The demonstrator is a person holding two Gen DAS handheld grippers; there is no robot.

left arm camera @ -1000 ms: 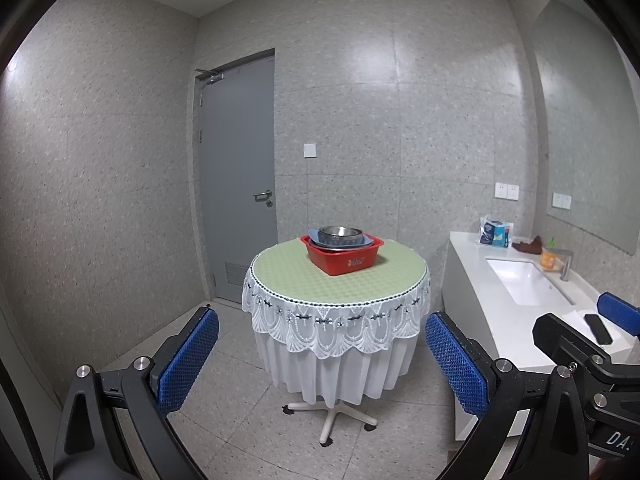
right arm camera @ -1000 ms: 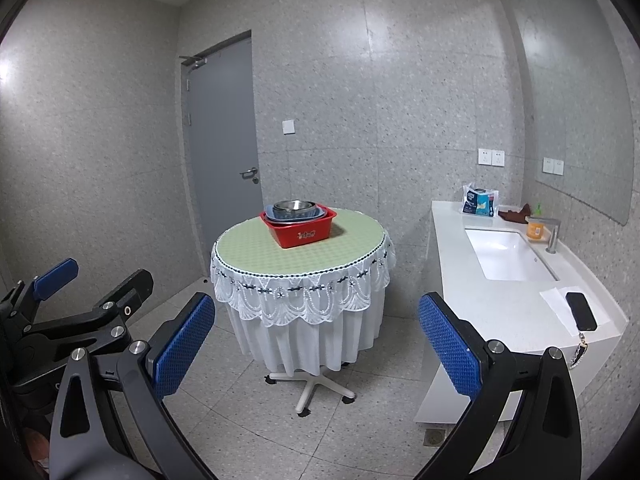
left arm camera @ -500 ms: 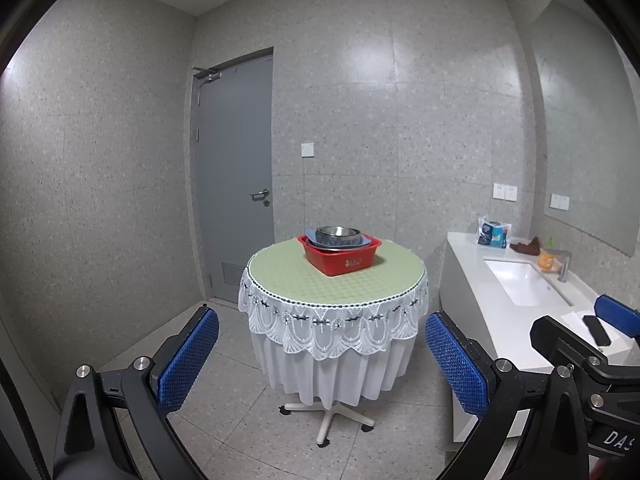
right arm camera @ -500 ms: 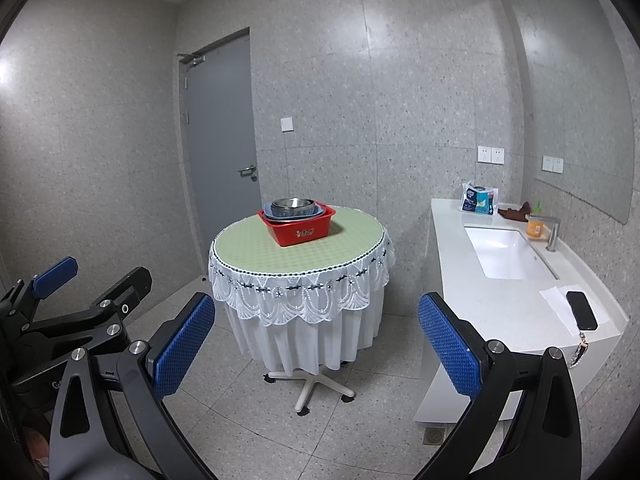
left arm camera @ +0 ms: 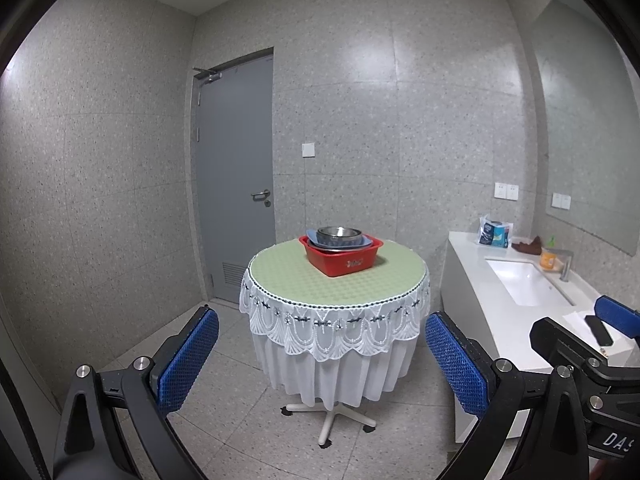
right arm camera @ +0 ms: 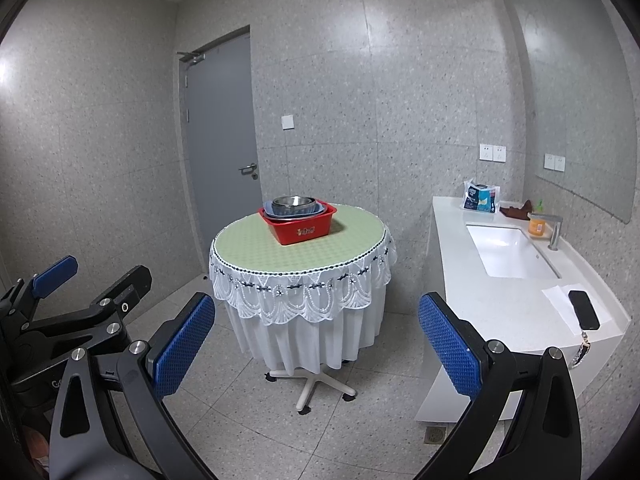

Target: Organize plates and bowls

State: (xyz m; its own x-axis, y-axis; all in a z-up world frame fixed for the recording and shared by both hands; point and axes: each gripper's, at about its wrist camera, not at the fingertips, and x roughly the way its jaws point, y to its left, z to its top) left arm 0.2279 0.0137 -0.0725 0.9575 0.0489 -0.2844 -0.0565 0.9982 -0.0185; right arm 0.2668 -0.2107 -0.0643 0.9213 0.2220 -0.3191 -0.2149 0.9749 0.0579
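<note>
A red plastic basin [left arm camera: 341,257] [right arm camera: 299,227] stands on a round table [left arm camera: 288,276] [right arm camera: 248,248] with a green top and white lace cloth. In the basin lie a blue plate [left arm camera: 362,243] [right arm camera: 318,208] and on it a steel bowl [left arm camera: 339,234] [right arm camera: 293,202]. My left gripper [left arm camera: 322,364] is open and empty, well short of the table. My right gripper [right arm camera: 316,350] is open and empty too, also far from the table. The left gripper shows at the left edge of the right wrist view [right arm camera: 86,298].
A white counter [right arm camera: 504,304] with a sink [right arm camera: 510,256] and tap runs along the right wall. On it lie a phone [right arm camera: 584,309], a paper sheet, a tissue pack [right arm camera: 481,199] and an orange bottle [right arm camera: 537,225]. A grey door [left arm camera: 236,184] is behind the table.
Both views have drifted slightly, so the table and basin sit a little left and lower in the left view. Both grippers stay open.
</note>
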